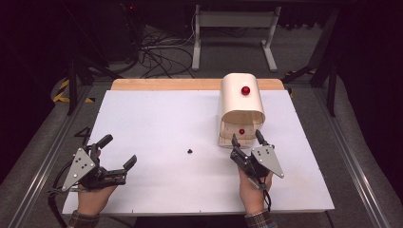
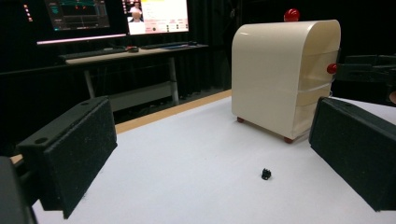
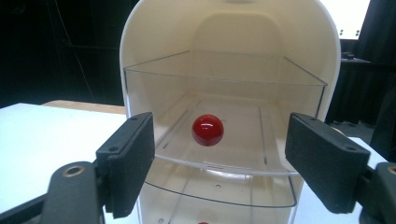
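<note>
A cream, round-topped plastic drawer cabinet (image 1: 241, 107) stands on the white tabletop (image 1: 157, 123) at about one o'clock from its centre, its open front turned toward the person, which leaves the drawers within reach of the right hand. In the right gripper view the right hand-held gripper (image 3: 219, 154) points straight into that front: its two black jaws stand apart, one on either side of the round red knob (image 3: 208, 130) of a clear plastic drawer (image 3: 224, 154), and neither pad touches it. The knob sits between the jaws and a little beyond them, at twelve o'clock from the gripper, so the gripper looks lined up to close on it and pull the drawer out. Whether that drawer is already drawn out slightly is hard to tell from this angle.

The left hand-held gripper (image 1: 116, 153) rests near the tabletop's eight o'clock corner, jaws wide apart and empty, probably parked clear of the work. A small black object (image 1: 190, 151) lies alone on the tabletop near its centre, at roughly three o'clock from the left gripper and well apart from both grippers.
</note>
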`<act>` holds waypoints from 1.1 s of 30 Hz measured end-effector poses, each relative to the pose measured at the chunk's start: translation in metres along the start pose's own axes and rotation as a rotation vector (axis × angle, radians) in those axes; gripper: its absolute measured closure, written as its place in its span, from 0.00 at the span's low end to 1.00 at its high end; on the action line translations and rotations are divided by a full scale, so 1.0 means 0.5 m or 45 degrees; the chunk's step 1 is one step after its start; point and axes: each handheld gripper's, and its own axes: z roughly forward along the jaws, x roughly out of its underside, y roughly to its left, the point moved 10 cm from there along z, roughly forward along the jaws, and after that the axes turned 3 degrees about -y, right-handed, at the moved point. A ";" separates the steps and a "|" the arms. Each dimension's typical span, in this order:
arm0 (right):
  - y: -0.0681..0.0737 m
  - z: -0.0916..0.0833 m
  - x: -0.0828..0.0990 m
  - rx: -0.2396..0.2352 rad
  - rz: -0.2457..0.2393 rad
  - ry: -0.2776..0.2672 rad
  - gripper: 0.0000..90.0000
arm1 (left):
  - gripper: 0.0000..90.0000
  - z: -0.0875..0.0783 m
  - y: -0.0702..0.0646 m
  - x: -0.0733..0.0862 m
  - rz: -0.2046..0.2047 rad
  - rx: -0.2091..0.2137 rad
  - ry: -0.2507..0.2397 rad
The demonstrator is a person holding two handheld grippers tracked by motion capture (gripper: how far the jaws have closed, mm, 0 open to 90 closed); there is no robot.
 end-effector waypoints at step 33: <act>0.009 0.014 0.009 0.087 0.007 0.008 0.52 | 0.02 0.003 -0.003 0.002 0.002 -0.002 0.005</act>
